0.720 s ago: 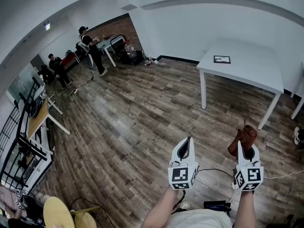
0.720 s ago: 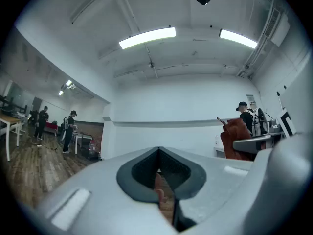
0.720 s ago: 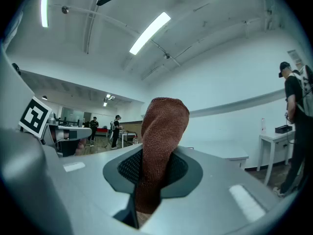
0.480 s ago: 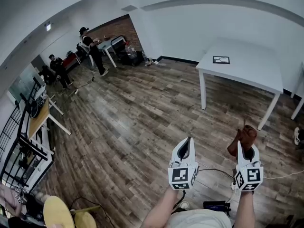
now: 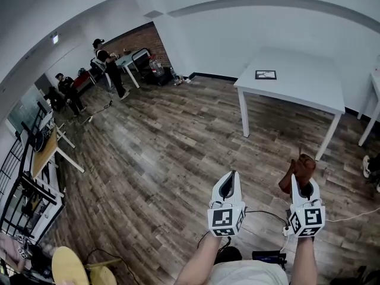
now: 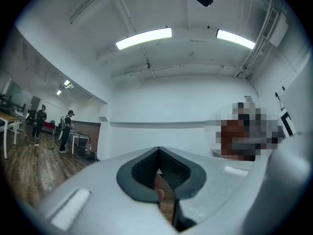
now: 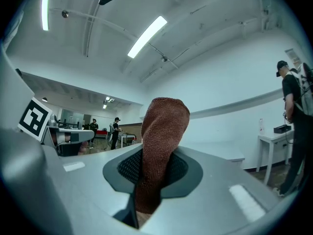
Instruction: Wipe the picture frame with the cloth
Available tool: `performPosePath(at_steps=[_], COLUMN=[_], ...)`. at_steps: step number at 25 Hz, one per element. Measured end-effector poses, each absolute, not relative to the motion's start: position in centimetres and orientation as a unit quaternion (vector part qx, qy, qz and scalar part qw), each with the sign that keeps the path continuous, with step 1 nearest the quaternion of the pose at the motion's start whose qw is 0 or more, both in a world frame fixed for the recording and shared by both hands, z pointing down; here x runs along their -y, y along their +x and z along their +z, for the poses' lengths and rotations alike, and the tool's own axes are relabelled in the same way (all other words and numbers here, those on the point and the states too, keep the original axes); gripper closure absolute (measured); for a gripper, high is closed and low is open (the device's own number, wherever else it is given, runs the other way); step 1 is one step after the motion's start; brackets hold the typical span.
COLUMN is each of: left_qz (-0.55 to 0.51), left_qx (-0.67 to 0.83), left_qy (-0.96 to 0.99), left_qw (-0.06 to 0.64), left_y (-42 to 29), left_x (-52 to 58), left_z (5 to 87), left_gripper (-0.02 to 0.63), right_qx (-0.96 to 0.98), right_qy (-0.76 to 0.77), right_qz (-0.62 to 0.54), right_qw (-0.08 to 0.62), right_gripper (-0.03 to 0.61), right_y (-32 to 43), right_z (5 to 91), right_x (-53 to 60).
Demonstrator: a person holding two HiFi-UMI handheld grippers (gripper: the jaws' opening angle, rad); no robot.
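1. The right gripper (image 5: 304, 186) has its jaws clamped on a brown cloth (image 7: 163, 131), which stands up out of them.
2. The left gripper (image 5: 228, 183) has its jaws closed on nothing.
3. The picture frame (image 5: 265, 75) lies flat on the white counter (image 5: 309, 85), at 12 o'clock across the wood floor (image 5: 166, 159), well apart from both grippers.

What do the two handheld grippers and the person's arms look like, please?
Both the left gripper and the right gripper have smooth white tapered shells, with dark grey ribbed pads inside the jaws. Each carries a white cube printed with black square markers. A thin black cable runs between them. The forearms are bare of sleeves, and a pale top shows below.
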State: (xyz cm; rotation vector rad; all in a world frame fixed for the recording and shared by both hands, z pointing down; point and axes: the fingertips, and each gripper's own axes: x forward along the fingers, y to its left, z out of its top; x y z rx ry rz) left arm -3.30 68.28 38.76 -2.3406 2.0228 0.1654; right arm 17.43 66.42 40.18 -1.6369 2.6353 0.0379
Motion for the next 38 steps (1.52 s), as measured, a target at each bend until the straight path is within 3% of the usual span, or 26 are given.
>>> performPosePath(at_steps=[10, 28, 38], left_qz=[0.057, 0.060, 0.045], left_qx=[-0.628, -0.605, -0.605], left_qy=[-0.776, -0.794, -0.795], left_qw=[0.010, 0.014, 0.015], left_y=[-1.2, -7.9, -6.4], left_x=[-61.4, -37.3, -25.7], left_z=[40.3, 39.0, 41.0], left_gripper=[0.614, 0.614, 0.614], right_qx=[-0.839, -0.828, -0.832], right_qy=[-0.543, -0.560, -0.555], right_qz=[0.005, 0.009, -0.019], right_qw=[0.006, -0.015, -0.010], right_gripper=[0.482, 0.482, 0.482], right_y=[19.0, 11.3, 11.9], right_z=[41.9, 41.4, 44.2], right_x=[-61.4, -38.1, -25.8])
